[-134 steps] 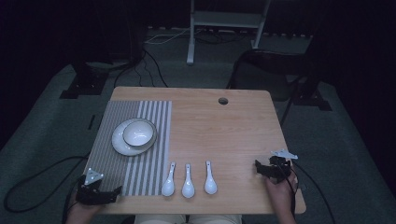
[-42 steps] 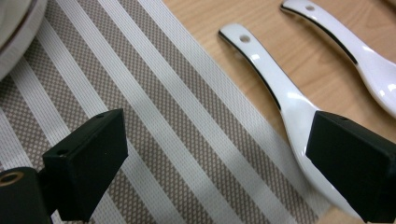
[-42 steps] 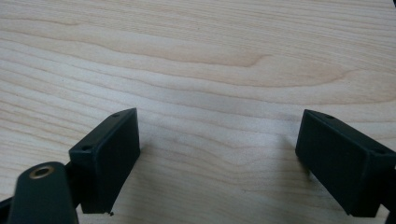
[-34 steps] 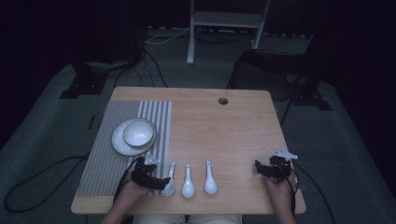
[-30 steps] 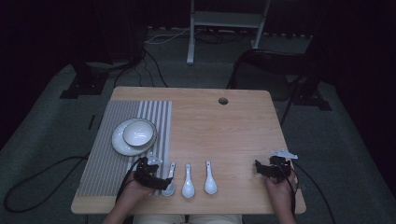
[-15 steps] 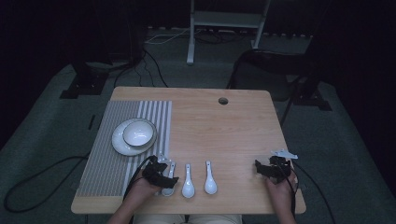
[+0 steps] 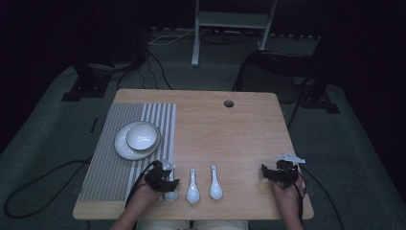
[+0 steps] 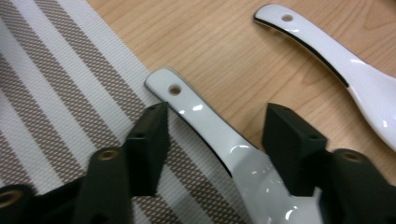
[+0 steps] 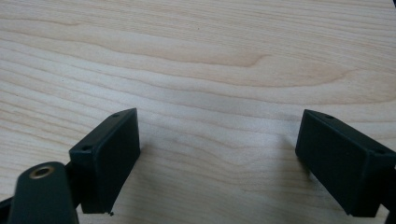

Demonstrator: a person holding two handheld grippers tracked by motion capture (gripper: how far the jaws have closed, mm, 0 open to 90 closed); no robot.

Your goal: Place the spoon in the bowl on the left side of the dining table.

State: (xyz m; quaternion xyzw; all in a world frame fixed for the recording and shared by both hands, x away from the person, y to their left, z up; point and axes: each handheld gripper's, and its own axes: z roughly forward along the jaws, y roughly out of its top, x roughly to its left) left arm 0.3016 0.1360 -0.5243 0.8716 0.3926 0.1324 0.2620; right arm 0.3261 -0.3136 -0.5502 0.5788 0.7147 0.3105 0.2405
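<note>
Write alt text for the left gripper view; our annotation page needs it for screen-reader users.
The left gripper straddles the handle of a white ceramic spoon, its black jaws having just been closing, with gaps still showing on both sides. The spoon lies partly on a striped placemat and partly on the wooden table; a second white spoon lies upper right.

A light wooden table (image 7: 230, 129) with a round cable hole (image 7: 229, 103) near its far edge is set on a grey-green carpeted floor (image 7: 57, 129). Behind it, the white legs of a stand (image 7: 230, 24) are seen, with cables (image 7: 158, 62) trailed across the floor. The room beyond is left dark (almost black), and dark chair-like frames (image 7: 282, 72) are made out to the right.
</note>
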